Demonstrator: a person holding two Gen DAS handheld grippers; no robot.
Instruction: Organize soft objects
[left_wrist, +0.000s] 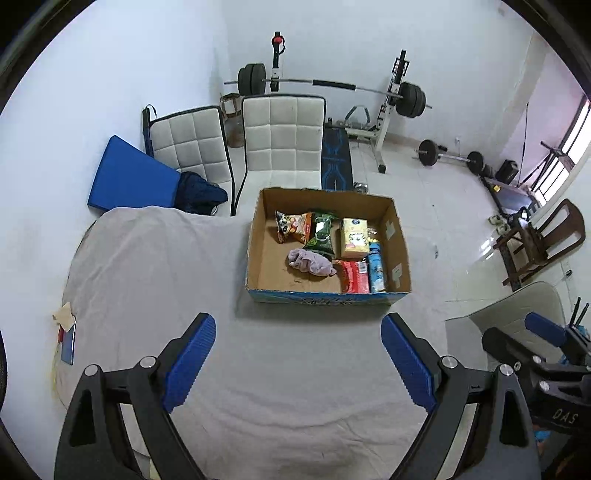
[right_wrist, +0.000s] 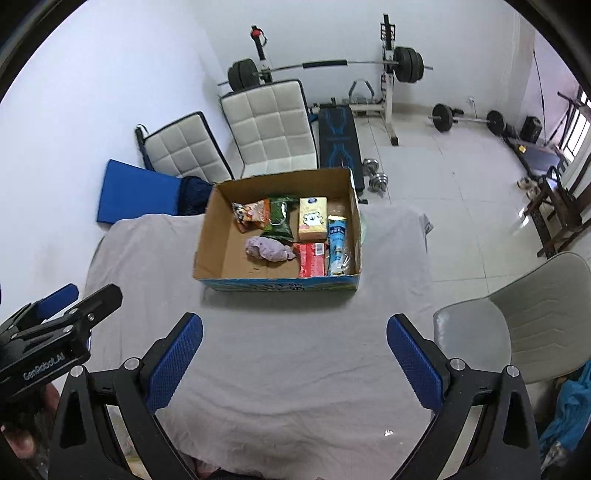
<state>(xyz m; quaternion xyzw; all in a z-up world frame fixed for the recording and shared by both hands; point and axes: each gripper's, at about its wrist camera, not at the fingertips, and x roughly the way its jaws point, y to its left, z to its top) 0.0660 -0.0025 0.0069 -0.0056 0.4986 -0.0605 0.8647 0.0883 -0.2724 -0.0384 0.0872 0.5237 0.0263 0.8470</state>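
Both our left gripper (left_wrist: 297, 356) and right gripper (right_wrist: 293, 354) hover wide open and empty over the tabletop (left_wrist: 258, 369), so we should reach squarely down onto the purple cloth (left_wrist: 310, 261) inside the cardboard box (left_wrist: 258, 236).

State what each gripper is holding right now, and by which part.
Nothing. The left gripper and right gripper both have open, empty jaws above the table cloth.
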